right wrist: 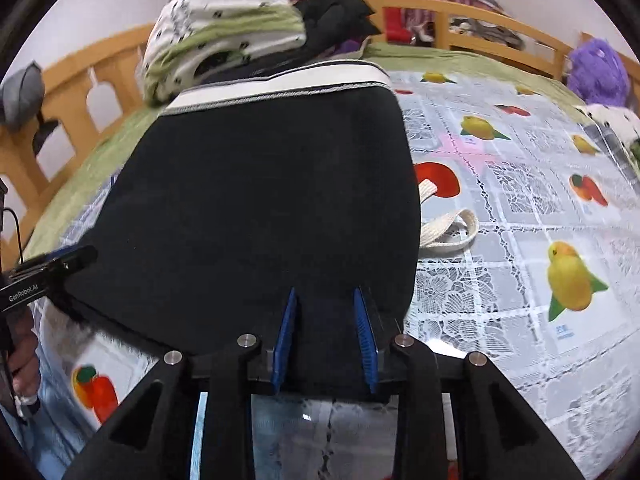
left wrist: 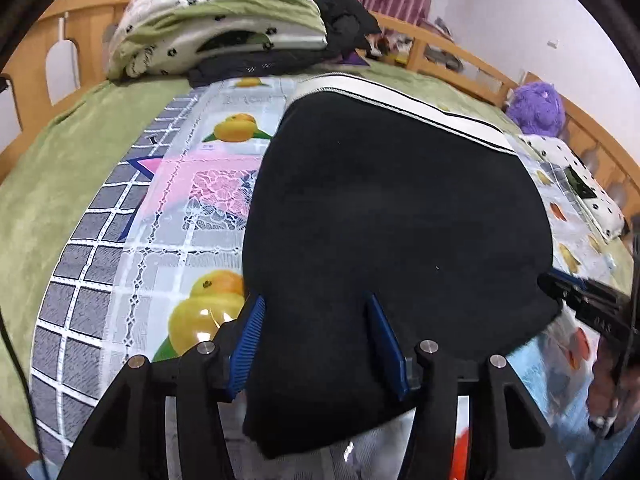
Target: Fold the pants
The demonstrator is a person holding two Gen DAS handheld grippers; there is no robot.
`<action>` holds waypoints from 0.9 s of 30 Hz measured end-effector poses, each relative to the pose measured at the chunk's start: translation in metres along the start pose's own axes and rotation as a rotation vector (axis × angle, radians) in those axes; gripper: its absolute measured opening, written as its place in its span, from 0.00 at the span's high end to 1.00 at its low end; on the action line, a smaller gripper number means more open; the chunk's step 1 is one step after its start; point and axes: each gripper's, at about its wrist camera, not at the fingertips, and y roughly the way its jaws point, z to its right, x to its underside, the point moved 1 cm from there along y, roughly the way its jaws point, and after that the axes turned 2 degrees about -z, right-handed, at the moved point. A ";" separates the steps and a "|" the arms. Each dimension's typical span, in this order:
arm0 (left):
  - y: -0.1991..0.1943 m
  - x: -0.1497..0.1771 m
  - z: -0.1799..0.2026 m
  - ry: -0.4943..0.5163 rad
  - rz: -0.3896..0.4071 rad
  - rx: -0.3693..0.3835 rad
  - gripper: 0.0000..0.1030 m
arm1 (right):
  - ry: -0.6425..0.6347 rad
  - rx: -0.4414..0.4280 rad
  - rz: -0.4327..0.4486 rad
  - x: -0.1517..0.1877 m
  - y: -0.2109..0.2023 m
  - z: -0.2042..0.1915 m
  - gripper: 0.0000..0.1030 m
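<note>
Both wrist cameras look steeply down, close over the folded black pants [left wrist: 392,216], probably from its near edge.

Free room beside the pants

Bedding pile [left wrist: 216,28] blocks the far end; bare cloth [right wrist: 520,208] lies open beside the pants [right wrist: 260,200].

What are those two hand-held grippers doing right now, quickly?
Left hand-held gripper: open, jaws apart over the near edge of the black pants, not pinching.
Right hand-held gripper: open, narrower gap, above the same edge.

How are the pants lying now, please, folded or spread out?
Folded: the pants form a compact block, white waistband at the far edge.
</note>
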 end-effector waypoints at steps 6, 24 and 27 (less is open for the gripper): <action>-0.017 -0.074 0.010 0.056 0.112 -0.009 0.50 | -0.077 -0.002 0.116 -0.062 -0.019 -0.001 0.61; 0.122 -0.168 0.022 0.067 -0.013 -0.061 0.26 | -0.005 -0.008 0.063 -0.164 0.105 0.033 0.61; 0.107 -0.162 0.025 0.080 -0.023 -0.059 0.27 | -0.010 0.000 0.064 -0.162 0.098 0.031 0.61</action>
